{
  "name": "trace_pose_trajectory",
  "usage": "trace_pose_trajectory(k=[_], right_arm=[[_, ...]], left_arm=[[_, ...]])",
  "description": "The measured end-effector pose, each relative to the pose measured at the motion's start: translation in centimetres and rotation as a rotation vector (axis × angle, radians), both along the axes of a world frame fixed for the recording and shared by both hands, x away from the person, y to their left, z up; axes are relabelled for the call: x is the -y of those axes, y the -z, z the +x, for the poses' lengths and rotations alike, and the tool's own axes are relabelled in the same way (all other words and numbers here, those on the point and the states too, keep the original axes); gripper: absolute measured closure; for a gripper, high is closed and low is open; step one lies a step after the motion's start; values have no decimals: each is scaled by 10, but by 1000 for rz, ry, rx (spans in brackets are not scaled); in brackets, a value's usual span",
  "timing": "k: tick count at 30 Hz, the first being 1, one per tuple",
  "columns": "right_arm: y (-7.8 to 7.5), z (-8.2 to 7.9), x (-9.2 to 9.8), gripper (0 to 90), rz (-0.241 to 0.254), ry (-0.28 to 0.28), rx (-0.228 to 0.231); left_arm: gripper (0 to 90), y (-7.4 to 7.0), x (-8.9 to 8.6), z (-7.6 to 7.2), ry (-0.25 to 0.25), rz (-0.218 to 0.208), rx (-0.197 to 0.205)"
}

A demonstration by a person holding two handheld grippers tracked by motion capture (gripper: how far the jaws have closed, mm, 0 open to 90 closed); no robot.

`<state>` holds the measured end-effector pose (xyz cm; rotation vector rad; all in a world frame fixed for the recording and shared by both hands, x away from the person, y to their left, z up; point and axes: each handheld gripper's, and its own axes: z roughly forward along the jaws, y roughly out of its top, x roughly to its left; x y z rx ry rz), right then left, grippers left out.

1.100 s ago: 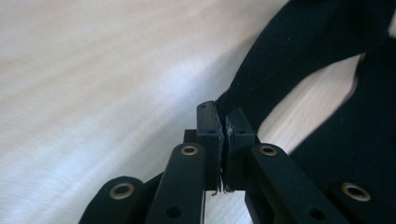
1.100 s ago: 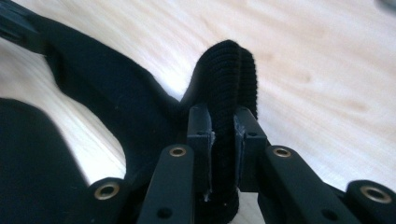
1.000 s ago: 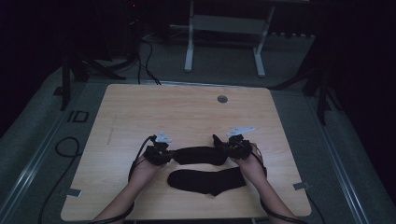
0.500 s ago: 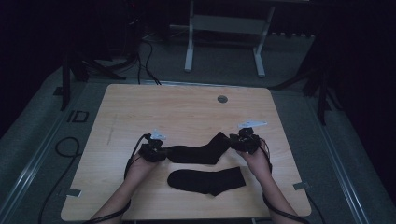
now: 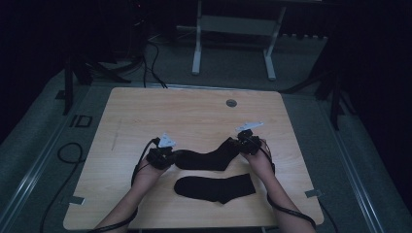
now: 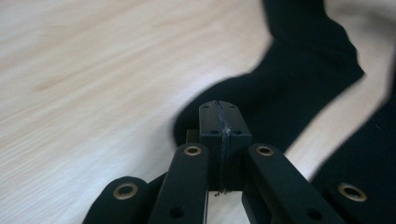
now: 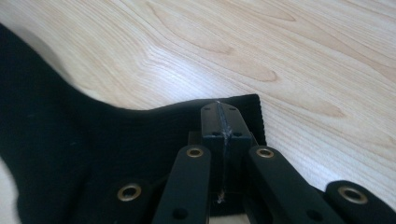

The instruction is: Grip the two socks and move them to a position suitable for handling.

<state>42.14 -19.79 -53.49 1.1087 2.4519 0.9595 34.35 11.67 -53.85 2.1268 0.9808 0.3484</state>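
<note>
Here, the pale wooden table with a light grain (image 5: 145, 111) carries two black fabric socks, one behind the other, in its near half. The farther black sock (image 5: 206, 158) lies stretched across the middle, toe end at the left and cuff end raised a little toward the right; the nearer black sock (image 5: 216, 188) lies flat just in front of it, apart from both tools. The left gripper (image 5: 163, 156) sits at the farther sock's toe end, and the left gripper view shows its jaws just drawn together, pinching the dark cloth's edge. The right gripper (image 5: 247, 142) holds the ribbed cuff; its jaws have likewise just closed, clamped on the cuff's corner (image 7: 243, 105). A small round grey grommet (image 5: 231, 103) sits near the table's far edge.
</note>
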Motion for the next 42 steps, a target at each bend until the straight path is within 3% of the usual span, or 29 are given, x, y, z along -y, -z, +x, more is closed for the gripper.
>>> trace_pose_trajectory(k=[2, 6, 9, 13, 20, 29, 37, 39, 40, 42], right_arm=[[4, 3, -1, 898, -12, 3, 2], [15, 9, 2, 897, -43, 23, -11], [17, 7, 8, 891, -19, 32, -14], [17, 0, 16, 861, -25, 35, -10], [17, -22, 30, 849, -34, 20, -1], [19, -44, 44, 822, -14, 19, -5], [19, -44, 46, 815, 3, 22, -17], [18, -43, 44, 796, 4, 17, -18], [16, -43, 43, 753, 8, 14, -20], [15, -43, 43, 733, 11, 8, -18]], left_arm=[[896, 5, 6, 3, 15, 24, -22], [896, 18, 9, 13, -5, 37, -65], [896, 22, 8, 17, -16, 25, -86], [896, 22, 7, 19, -12, 23, -97], [894, 24, 6, 21, -2, -22, -111], [893, 23, 11, 24, 21, -19, -123], [892, 23, 12, 24, 20, -14, -124], [867, 22, 11, 24, 26, -21, -126], [796, 21, 11, 24, 29, -24, -126], [781, 19, 10, 22, 33, -42, -122]])
